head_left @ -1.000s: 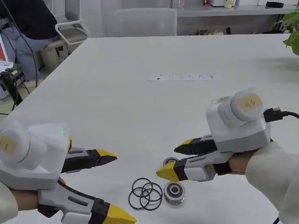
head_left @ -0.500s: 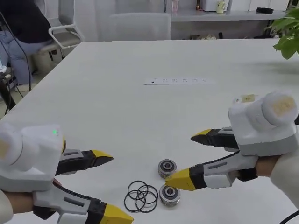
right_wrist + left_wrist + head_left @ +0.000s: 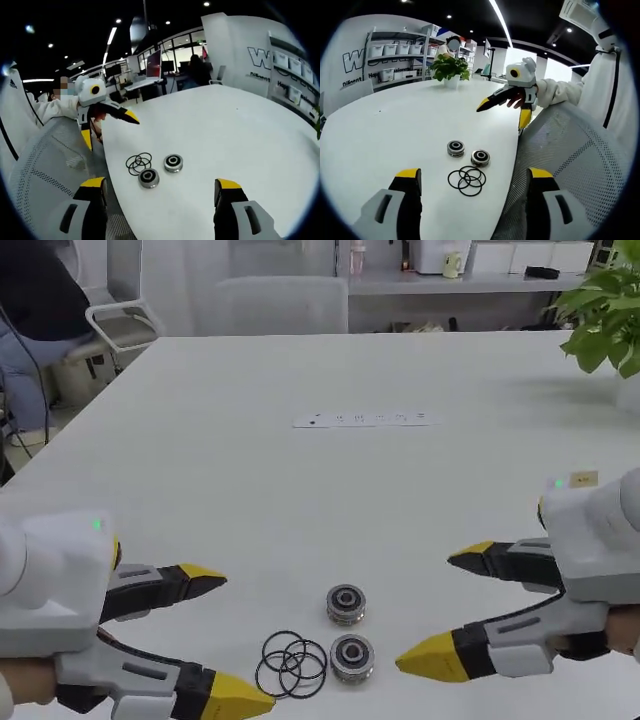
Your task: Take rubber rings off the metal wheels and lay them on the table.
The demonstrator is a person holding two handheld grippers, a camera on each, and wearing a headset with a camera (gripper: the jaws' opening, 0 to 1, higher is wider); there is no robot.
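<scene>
Left gripper point(image 3: 233, 638): jaws spread, empty.
Right gripper point(image 3: 436, 611): jaws spread, empty.
Rubber rings point(image 3: 292, 664): piled on surface point(image 3: 300, 490), touching nearer of two metal wheels point(image 3: 352, 657).

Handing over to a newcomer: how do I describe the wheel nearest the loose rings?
On the white table, find the black rubber rings by the person's edge. Beside them, pick the near wheel, closest to the rings, not the far wheel.

Brightly and evenly lit from ceiling strips point(image 3: 496, 22) and spot lamps point(image 3: 118, 21). Faint, soft shadows on the white table point(image 3: 300, 490). Crisp up close, softer far back. Heavily bent toward the edges in both gripper views.
</scene>
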